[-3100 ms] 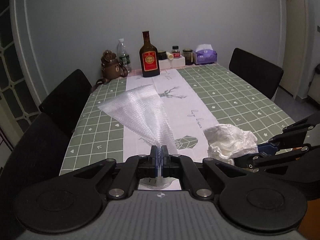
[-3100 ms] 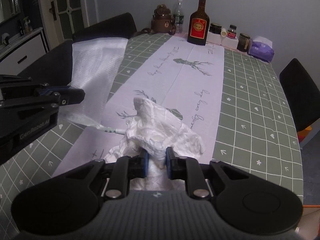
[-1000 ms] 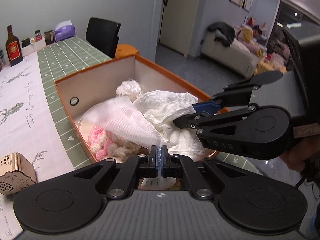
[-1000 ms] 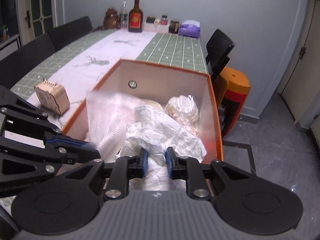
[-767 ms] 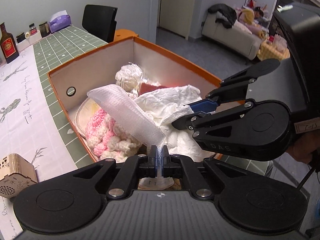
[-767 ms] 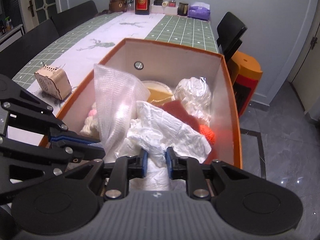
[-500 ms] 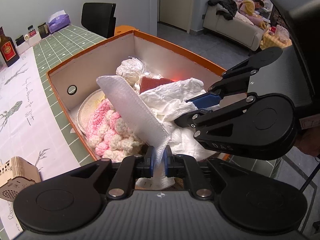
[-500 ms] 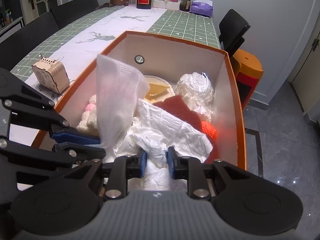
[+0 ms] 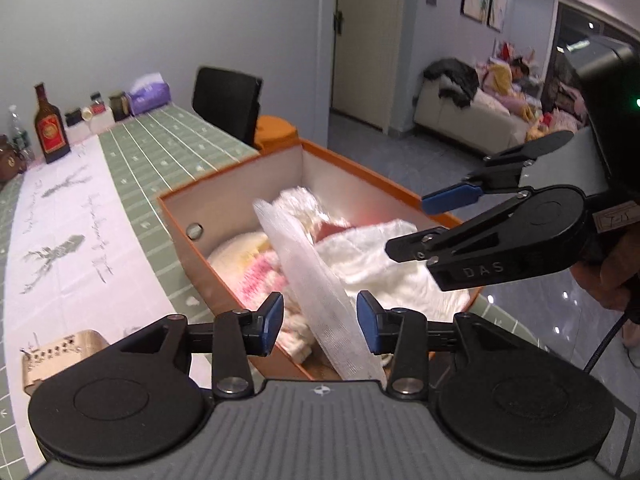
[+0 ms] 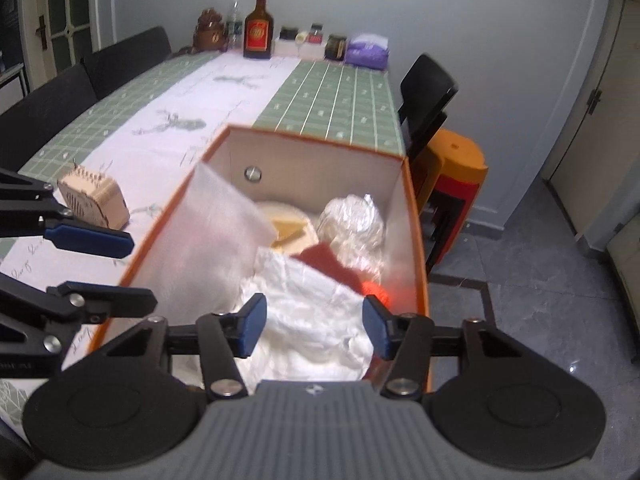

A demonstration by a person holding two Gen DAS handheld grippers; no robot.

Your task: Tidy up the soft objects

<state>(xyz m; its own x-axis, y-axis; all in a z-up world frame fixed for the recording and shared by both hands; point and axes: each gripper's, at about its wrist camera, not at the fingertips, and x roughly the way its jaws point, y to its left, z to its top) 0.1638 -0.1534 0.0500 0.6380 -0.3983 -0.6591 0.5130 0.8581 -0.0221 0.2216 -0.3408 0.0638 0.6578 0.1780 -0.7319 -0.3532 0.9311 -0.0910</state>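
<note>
1. Fingers of my left gripper (image 9: 320, 322) stand wide apart above the near end of the orange box (image 9: 360, 176), gripping nothing.
2. Between them, the white mesh sheet (image 9: 320, 280) stands tilted, its lower end at the near wall of the box and its top leaning toward the far wall. I cannot tell whether it touches either blue pad.
3. My right gripper (image 10: 314, 328) is spread just as wide over the same box (image 10: 416, 216), with nothing clamped.
4. Below its fingers, the crumpled white plastic bag (image 10: 312, 312) lies inside the box at the near end, clear of both pads.
5. From the right wrist view, the mesh sheet (image 10: 208, 232) leans against the left wall of the box, beside the bag.
6. Deeper in the box, beyond the bag, I see a dark red cloth (image 10: 324, 260), an orange knitted piece (image 10: 376, 290) beside it, a clear-wrapped bundle (image 10: 352, 224) near the far right corner, and a pale round item (image 10: 288, 228) by the far wall.
7. A pink and white knitted piece (image 9: 260, 276) shows in the left wrist view, left of the mesh inside the box.
8. My right gripper (image 9: 440, 216) appears in the left view over the right rim of the box, fingers parted.
9. Left of the box, a small wooden slotted box (image 10: 94, 196) sits on the tablecloth (image 10: 332, 96).
10. Beyond the box, at the far end of the table, stands a brown bottle (image 10: 259, 28).
</note>
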